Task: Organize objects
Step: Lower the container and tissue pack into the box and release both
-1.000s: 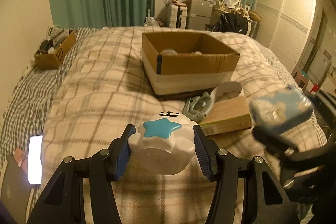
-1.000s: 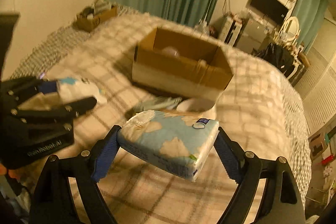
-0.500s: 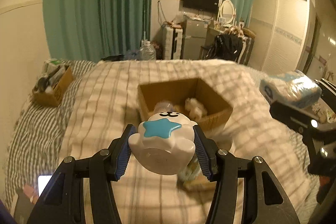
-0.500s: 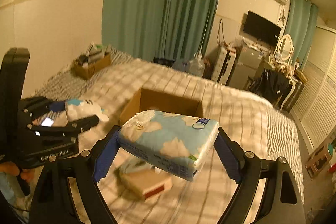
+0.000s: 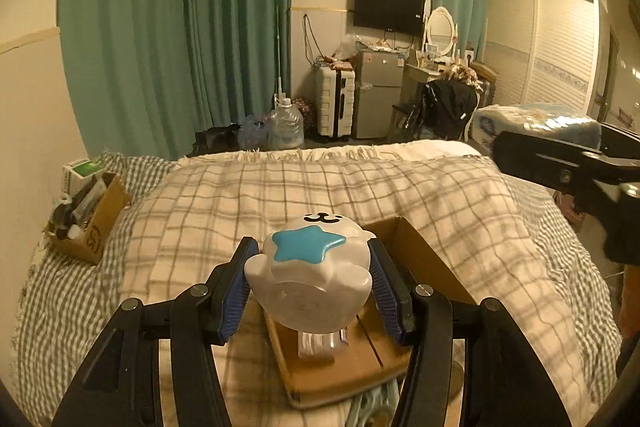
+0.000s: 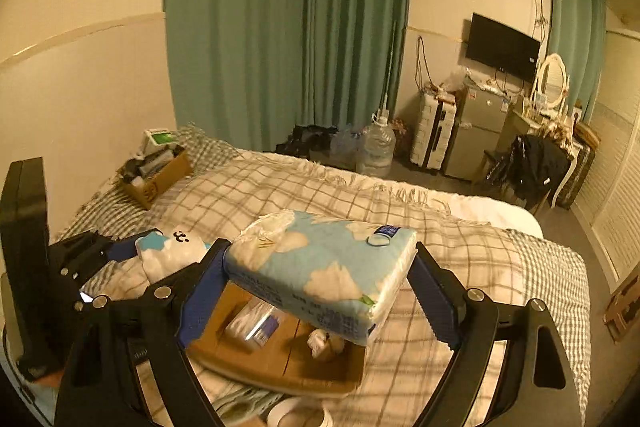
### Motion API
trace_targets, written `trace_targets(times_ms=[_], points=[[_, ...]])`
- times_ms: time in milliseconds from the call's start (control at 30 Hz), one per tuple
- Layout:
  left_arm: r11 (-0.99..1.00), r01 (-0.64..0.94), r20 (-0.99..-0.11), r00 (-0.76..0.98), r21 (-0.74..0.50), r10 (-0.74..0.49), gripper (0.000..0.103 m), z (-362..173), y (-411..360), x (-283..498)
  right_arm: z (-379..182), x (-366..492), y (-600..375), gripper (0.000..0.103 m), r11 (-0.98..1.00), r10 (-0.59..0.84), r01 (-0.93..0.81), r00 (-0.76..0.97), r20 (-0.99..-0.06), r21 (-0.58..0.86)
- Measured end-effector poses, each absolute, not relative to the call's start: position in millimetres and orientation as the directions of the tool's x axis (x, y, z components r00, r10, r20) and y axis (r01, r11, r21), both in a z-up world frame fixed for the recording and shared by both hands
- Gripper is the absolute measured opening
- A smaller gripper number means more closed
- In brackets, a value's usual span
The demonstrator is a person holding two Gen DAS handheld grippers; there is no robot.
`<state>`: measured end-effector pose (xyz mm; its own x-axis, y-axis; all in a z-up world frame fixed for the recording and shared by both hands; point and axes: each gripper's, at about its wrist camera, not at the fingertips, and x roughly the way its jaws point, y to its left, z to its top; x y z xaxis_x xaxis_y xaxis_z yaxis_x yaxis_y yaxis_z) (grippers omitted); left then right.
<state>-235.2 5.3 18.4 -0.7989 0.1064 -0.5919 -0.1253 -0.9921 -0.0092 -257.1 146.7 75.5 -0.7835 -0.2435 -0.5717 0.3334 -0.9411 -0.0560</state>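
My left gripper (image 5: 312, 283) is shut on a white round toy with a blue star and a small face (image 5: 310, 271). It hangs over the open cardboard box (image 5: 424, 259) on the bed. My right gripper (image 6: 320, 279) is shut on a tissue pack with a blue cloud print (image 6: 320, 267), also above the box (image 6: 280, 359). The box holds a clear packet (image 6: 252, 327) and a small white item (image 6: 320, 339). The left gripper and its toy (image 6: 172, 251) show at the left of the right wrist view. The right gripper and its pack (image 5: 536, 127) show at the right of the left wrist view.
The bed has a plaid blanket (image 5: 320, 183). A small cardboard box of clutter (image 5: 92, 223) sits at its far left corner. A teal object (image 5: 372, 407) and a white roll (image 6: 300, 415) lie near the box's front. Beyond the bed are water jugs, a fridge and curtains.
Both grippers have risen and moved forward with their loads. They went from low in front of the box to above it, so the box now lies beneath the fingers.
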Motion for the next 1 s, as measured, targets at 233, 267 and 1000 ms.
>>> trace_targets(times_ms=[233, 267, 1000], points=[[-0.988, -0.152, -0.643, -0.755, -0.018, 0.128, 0.056, -33, 18, -272, 13, -311, 143, 0.086, -0.943, -0.231, 0.332, -0.721, -0.653, -0.033], [-0.988, -0.152, -0.648, -0.751, -0.013, 0.125, 0.056, -38, 20, -274, 1, -318, 141, 0.086, -0.943, -0.226, 0.332, -0.712, -0.665, -0.035], [-0.994, -0.105, -0.721, -0.687, -0.024, 0.090, 0.095, -44, -4, -249, 1, -281, 179, 0.099, -0.924, -0.276, 0.380, -0.734, -0.620, -0.039]])
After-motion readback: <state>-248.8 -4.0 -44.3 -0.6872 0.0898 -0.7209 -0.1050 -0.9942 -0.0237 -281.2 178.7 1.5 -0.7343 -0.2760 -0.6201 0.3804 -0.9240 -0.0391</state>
